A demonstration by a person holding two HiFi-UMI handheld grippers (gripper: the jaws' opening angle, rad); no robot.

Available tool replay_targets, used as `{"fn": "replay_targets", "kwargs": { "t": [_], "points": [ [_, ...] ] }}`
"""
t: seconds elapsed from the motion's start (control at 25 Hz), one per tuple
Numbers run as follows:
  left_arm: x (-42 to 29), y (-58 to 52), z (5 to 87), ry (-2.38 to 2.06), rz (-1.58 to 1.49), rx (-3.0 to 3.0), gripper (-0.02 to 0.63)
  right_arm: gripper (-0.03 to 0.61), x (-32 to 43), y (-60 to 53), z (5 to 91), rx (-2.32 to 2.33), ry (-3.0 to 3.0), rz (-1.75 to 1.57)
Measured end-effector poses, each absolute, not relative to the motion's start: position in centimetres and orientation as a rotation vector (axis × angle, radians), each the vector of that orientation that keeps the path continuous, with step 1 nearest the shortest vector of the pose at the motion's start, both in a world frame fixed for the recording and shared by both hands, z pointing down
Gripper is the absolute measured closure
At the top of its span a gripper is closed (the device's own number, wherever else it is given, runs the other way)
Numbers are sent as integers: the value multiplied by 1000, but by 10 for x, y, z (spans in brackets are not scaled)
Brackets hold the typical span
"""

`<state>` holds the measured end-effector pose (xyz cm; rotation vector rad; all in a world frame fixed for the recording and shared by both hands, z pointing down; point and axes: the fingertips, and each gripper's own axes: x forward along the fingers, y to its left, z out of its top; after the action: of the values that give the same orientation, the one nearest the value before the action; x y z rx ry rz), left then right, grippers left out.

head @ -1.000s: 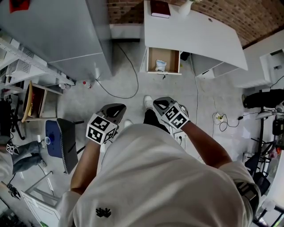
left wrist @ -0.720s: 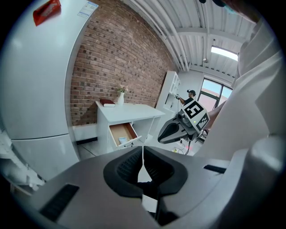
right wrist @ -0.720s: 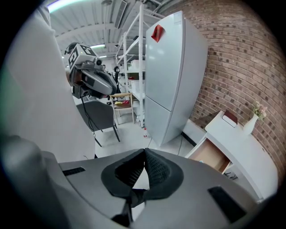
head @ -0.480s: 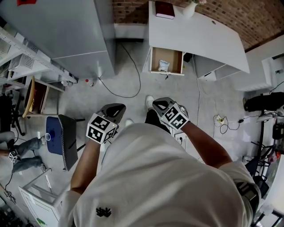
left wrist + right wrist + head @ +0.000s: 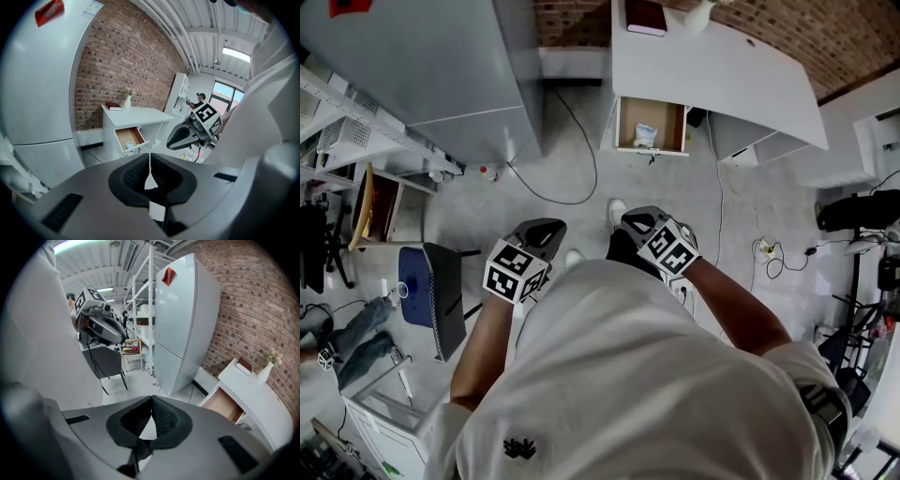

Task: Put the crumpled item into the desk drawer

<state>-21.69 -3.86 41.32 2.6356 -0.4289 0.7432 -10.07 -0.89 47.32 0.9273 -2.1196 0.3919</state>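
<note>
The white desk stands against the brick wall with its wooden drawer pulled open. A crumpled white and blue item lies inside the drawer. I stand well back from the desk. My left gripper and right gripper are held close to my chest, both shut with nothing between the jaws. In the left gripper view the closed jaws point toward the open drawer, with the right gripper beside them. In the right gripper view the jaws are closed too, with the drawer at right.
A tall grey fridge stands left of the desk. A cable loops over the floor between them. A dark chair is at my left, a power strip with cords at my right. A book lies on the desk.
Both grippers stay shut and held in the same place. The view has shifted slightly, and a person's legs at the left edge have moved down.
</note>
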Motion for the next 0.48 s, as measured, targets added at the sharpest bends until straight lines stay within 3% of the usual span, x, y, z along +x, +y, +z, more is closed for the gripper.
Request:
{"fn": "replay_targets", "kwargs": {
  "t": [0.48],
  "points": [
    [-205,-58,416,-436,777,2617,584,550,-86,-31,475,898,-2122,371]
  ]
}}
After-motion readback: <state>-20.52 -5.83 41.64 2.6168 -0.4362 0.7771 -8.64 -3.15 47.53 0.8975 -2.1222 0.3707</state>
